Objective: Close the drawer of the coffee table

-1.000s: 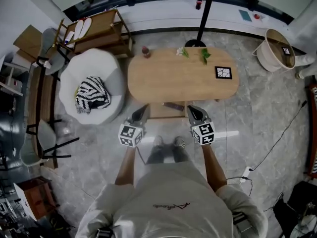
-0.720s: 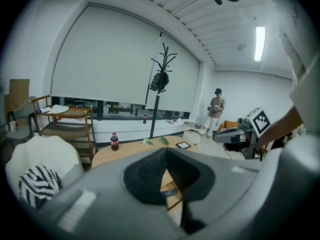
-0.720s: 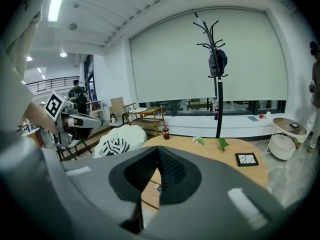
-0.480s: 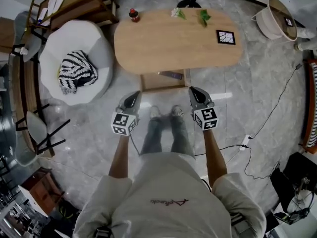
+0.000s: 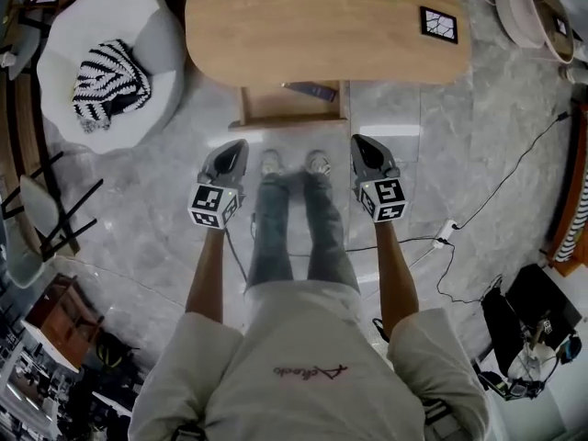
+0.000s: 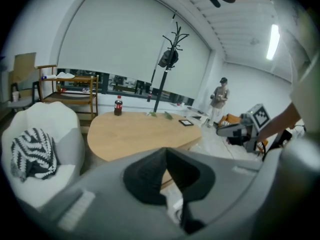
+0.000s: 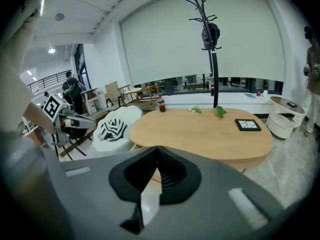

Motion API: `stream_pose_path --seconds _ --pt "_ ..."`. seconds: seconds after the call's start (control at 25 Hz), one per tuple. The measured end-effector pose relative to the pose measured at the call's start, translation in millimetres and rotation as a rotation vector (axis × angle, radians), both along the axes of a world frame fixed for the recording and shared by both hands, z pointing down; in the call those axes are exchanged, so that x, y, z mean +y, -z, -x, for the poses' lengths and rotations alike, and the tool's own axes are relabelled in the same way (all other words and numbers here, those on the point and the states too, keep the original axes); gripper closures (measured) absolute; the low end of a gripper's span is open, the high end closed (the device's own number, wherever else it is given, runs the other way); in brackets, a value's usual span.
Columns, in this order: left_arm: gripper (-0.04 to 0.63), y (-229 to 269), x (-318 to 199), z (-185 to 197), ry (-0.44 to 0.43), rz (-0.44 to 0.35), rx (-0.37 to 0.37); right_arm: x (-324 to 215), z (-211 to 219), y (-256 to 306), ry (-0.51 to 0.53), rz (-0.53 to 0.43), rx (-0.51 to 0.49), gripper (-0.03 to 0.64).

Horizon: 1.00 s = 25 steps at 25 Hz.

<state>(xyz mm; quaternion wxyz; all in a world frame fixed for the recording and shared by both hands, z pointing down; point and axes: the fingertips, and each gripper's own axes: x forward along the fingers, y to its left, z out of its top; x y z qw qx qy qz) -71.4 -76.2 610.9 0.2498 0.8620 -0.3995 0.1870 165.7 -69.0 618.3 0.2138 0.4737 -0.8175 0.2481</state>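
The oval wooden coffee table (image 5: 322,26) lies at the top of the head view. Its drawer (image 5: 287,108) is pulled out toward me, with a dark flat object (image 5: 310,90) inside. My left gripper (image 5: 236,146) hovers just below the drawer's left front corner, jaws shut and empty. To the drawer's right and slightly below it, my right gripper (image 5: 360,142) is also shut and empty. Neither touches the drawer. In the left gripper view the shut jaws (image 6: 166,152) point at the table (image 6: 140,131). The right gripper view shows its shut jaws (image 7: 157,150) before the table (image 7: 210,129).
A white beanbag (image 5: 110,62) with a striped cushion (image 5: 108,83) sits left of the table. Dark chairs (image 5: 46,219) stand at the far left. A cable and power strip (image 5: 446,232) lie on the floor at right. A coat stand (image 6: 167,59) and a bottle (image 6: 118,105) are beyond the table.
Both grippers have sunk toward the floor in front of the drawer, staying shut. The head view has tipped, so the table and drawer now sit nearer the top edge.
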Motion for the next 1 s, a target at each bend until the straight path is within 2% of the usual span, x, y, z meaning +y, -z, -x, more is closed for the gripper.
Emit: stream_pose_path --seconds 0.56,1.0 --pt "0.595 -143 26 29 0.064 0.075 -0.053 25 -3 -145 0.042 0.091 0.020 0.612" --pt "0.595 -248 60 45 0.071 0.140 -0.071 44 -16 -242 0.009 0.139 0.041 0.612"
